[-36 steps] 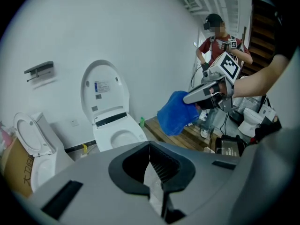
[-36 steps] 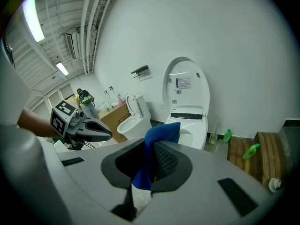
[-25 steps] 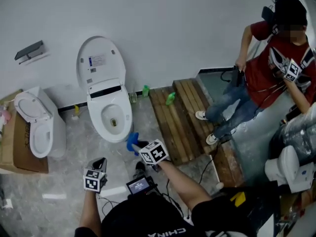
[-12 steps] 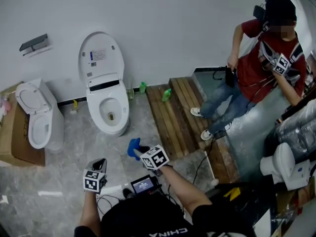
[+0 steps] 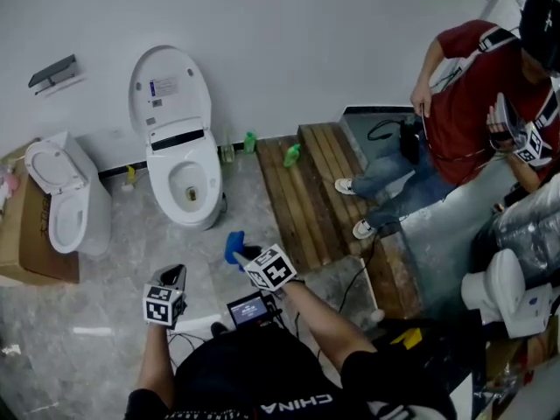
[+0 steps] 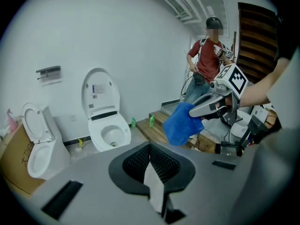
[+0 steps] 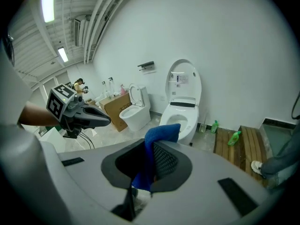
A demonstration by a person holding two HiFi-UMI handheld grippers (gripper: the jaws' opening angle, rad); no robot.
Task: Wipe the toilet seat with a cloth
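Cardboard box (image 5: 24, 265) at the floor's left edge (contents unclear). Left gripper (image 5: 175, 275): jaws closed, empty. Toilet (image 5: 181, 201) against the wall, lid raised. Right gripper (image 5: 238, 257): jaws clamp the blue cloth (image 5: 232, 243), near the bowl.

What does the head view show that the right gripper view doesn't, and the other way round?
Only the head view: the small screen near the wearer's arms and a bystander's red shirt.
Only the right gripper view: the ceiling lights and pipes.
Both: the toilet with its lid up, the second toilet by the cardboard box, the green bottle on the wooden platform, the left gripper, and the blue cloth pinched in the right gripper.
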